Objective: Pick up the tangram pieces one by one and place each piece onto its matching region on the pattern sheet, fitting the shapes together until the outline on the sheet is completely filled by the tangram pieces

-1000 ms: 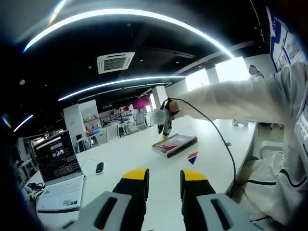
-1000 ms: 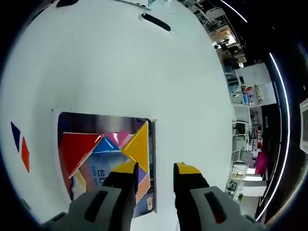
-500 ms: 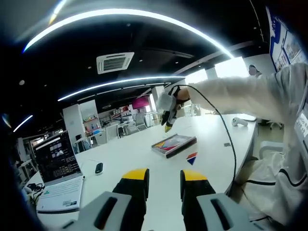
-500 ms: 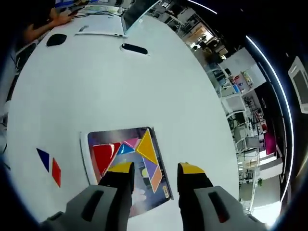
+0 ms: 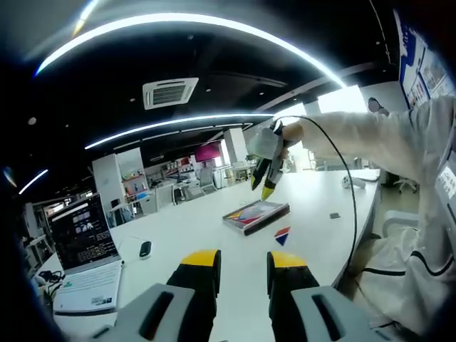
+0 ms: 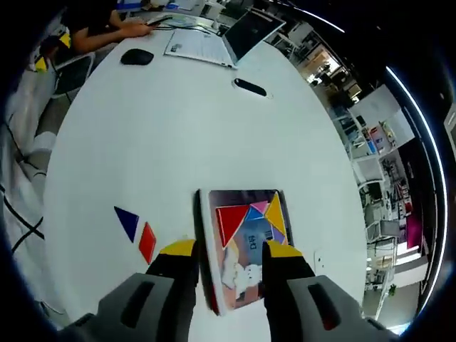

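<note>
Right gripper parted, empty, above pattern sheet; blue triangle and red piece unplaced on counter, likely next. Left gripper parted, idle.

Your white table carries an open laptop at the far end, a black mouse beside it, a dark flat device nearby, and a ceiling air vent overhead
</note>
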{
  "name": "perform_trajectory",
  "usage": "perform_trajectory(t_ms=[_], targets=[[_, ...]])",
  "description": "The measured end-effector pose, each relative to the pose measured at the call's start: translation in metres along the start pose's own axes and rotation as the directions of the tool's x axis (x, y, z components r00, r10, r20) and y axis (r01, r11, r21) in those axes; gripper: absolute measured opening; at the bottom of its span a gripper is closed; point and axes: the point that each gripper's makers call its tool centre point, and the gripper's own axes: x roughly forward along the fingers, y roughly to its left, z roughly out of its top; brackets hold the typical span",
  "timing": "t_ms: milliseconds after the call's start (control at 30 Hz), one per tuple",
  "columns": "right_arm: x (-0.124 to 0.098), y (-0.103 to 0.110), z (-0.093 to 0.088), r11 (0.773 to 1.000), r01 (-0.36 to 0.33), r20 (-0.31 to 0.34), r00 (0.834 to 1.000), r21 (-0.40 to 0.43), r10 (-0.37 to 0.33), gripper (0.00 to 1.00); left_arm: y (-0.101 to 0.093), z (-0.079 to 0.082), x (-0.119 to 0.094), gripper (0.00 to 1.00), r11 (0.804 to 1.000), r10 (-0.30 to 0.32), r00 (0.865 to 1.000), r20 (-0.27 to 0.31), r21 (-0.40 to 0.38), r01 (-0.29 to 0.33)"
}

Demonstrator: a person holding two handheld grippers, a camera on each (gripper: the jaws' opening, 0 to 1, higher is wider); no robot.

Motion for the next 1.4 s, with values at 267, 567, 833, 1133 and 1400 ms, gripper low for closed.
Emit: perform_trajectory(t_ms=[267, 567, 833, 1133, 1400], targets=[[0.02, 0.077, 0.001, 0.952, -0.184, -0.024, 0.983, -0.246, 0.184, 0.36, -0.004, -0.001, 0.002, 0.28, 1.0, -0.011, 1.0, -0.005, 0.003, 0.011], [0.043, 0.12, 0.003, 0.891, -0.308, -0.087, 0.951, -0.333, 0.296, 0.32, -0.002, -0.001, 0.002, 0.28, 1.0, -0.005, 1.0, -0.003, 0.002, 0.005], [0.053, 0.132, 0.004, 0.856, -0.36, -0.123, 0.933, -0.372, 0.339, 0.31, -0.002, 0.0, 0.002, 0.28, 1.0, -0.007, 1.0, 0.001, 0.006, 0.007], [0.055, 0.135, 0.002, 0.839, -0.453, -0.149, 0.892, -0.303, 0.427, 0.27, -0.009, 0.002, 0.006, 0.28, 0.999, -0.027, 1.0, 0.005, 0.017, 0.027], [0.059, 0.133, 0.002, 0.817, -0.515, -0.178, 0.857, -0.259, 0.484, 0.29, -0.013, 0.005, 0.006, 0.28, 0.999, -0.034, 0.999, 0.009, 0.029, 0.034]])
